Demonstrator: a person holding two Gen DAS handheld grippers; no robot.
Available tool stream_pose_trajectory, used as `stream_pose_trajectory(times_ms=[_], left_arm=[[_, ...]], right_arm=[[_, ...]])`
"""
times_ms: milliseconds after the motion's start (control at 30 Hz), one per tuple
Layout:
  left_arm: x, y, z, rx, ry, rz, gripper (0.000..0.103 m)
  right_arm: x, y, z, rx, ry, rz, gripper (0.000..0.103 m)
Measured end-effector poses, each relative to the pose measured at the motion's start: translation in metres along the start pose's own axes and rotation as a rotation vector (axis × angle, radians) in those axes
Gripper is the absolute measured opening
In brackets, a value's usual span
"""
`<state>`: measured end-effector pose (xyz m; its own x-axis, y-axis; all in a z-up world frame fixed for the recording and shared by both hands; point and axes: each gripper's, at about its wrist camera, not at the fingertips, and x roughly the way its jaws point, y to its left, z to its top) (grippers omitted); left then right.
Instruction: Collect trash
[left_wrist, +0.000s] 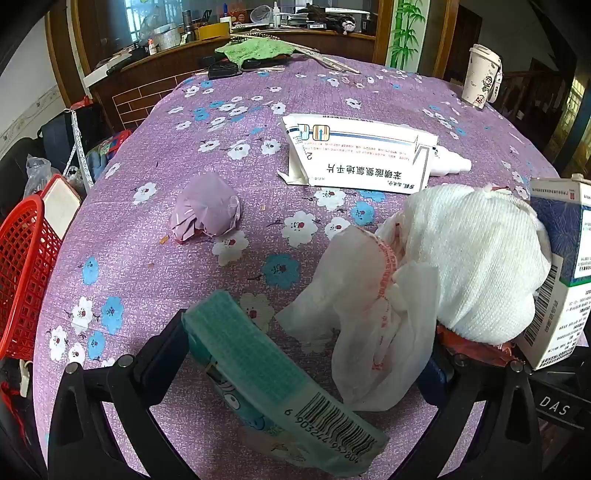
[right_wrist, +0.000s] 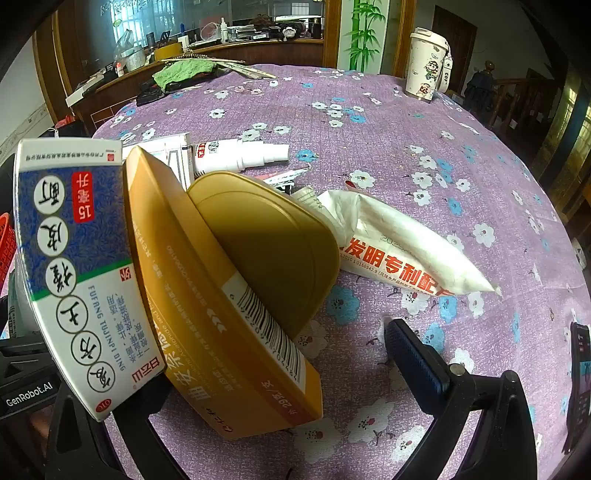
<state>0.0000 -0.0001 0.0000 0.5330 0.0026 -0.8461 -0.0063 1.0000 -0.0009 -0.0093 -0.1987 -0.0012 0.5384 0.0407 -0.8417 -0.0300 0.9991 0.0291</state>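
Observation:
Trash lies on a purple flowered tablecloth (left_wrist: 221, 122). My left gripper (left_wrist: 306, 354) is open; a green tissue pack (left_wrist: 273, 384) leans on its left finger and a crumpled white tissue wad (left_wrist: 461, 258) rests against its right finger. Beyond lie a crumpled purple wrapper (left_wrist: 207, 208), a flattened white medicine box (left_wrist: 362, 155) and a white tube (left_wrist: 450, 164). My right gripper (right_wrist: 280, 365) is open; a yellow box (right_wrist: 221, 295) and a blue-white medicine box (right_wrist: 77, 266) lean by its left finger. A white sachet (right_wrist: 399, 247) lies ahead of it.
A red mesh basket (left_wrist: 22, 273) stands at the table's left edge. A white cartoon cup (right_wrist: 428, 68) stands at the far right. A green cloth (left_wrist: 255, 50) and sticks lie at the far edge. A dark phone (right_wrist: 580, 376) lies at the right.

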Motion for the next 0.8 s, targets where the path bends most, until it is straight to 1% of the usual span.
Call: stream_pose_trajectory(times_ms=[233,333,400,467,500,600,667,733,767,800], left_arm=[[-0.001,0.000,-0.001,-0.011,-0.001,0.006,0.103],[-0.005,-0.001,-0.004,0.020,0.034,-0.024,0.103],[-0.016,0.001,-0.010,0.037,0.036,-0.052,0.103],[-0.029,0.006,-0.015,0.054,0.004,-0.045,0.103],[-0.037,0.010,-0.020,0.066,-0.018,-0.045,0.103],[-0.057,0.017,-0.026,0.084,-0.063,-0.048,0.103],[-0.071,0.024,-0.033,0.082,-0.092,-0.081,0.103],[-0.091,0.030,-0.045,0.079,-0.169,-0.092,0.103],[-0.102,0.033,-0.052,0.078,-0.220,-0.087,0.103],[-0.109,0.034,-0.055,0.074,-0.251,-0.082,0.103]], right_arm=[[0.000,0.000,0.000,0.000,0.000,-0.001,0.103],[0.000,0.000,0.000,-0.010,0.001,0.002,0.103],[0.000,-0.001,0.002,-0.020,0.031,0.017,0.103],[-0.006,-0.002,0.001,-0.035,0.067,0.044,0.103],[-0.014,-0.002,-0.002,-0.043,0.052,0.055,0.103],[-0.047,0.003,-0.013,-0.100,-0.006,0.044,0.103],[-0.073,0.007,-0.027,-0.151,-0.053,0.033,0.103],[-0.095,0.005,-0.040,-0.162,-0.097,0.038,0.103],[-0.109,0.005,-0.046,-0.158,-0.131,0.059,0.103],[-0.124,0.005,-0.048,-0.151,-0.175,0.079,0.103]])
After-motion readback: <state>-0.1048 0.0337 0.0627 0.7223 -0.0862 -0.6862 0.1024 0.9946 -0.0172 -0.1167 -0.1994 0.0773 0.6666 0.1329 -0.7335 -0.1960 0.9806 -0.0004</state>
